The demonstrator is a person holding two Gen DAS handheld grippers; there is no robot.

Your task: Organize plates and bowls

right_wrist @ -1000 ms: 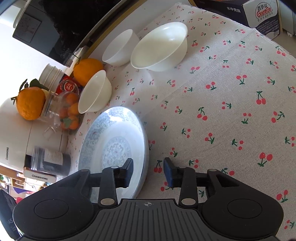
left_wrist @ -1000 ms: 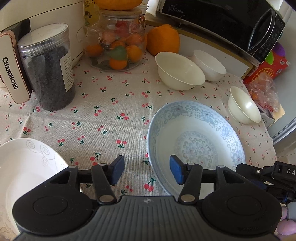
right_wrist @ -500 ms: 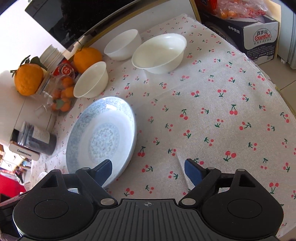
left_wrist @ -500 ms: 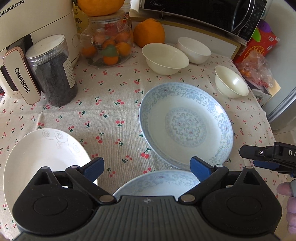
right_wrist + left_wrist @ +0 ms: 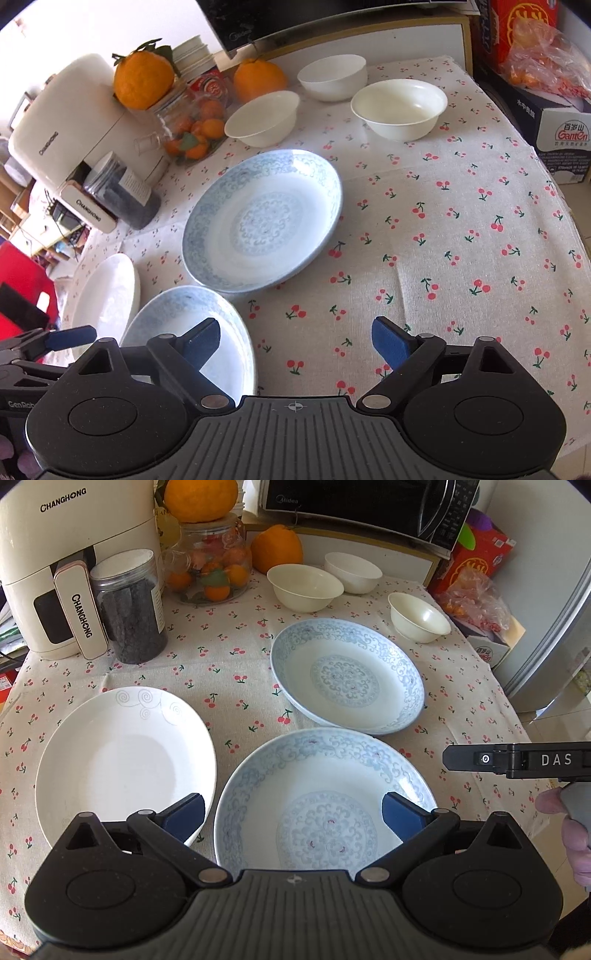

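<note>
- Table [image 5: 221, 657] under cherry-print cloth; air fryer, jars and microwave crowd the back.
- Left claw [image 5: 293, 814] spread wide, empty, above near blue-patterned plate [image 5: 325, 797]; right claw [image 5: 295, 341] likewise apart.
- Far blue-patterned plate [image 5: 347, 675] nearly touches it; white plate [image 5: 122, 760] left; three bowls [image 5: 304, 587] behind.
- Risk: glazed rims slip from pads; stacking could chip, cloth could drag.

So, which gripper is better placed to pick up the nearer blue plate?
Left. The left gripper is open with the nearer blue plate between its fingers, while the right gripper faces bare tablecloth beside it.
</note>
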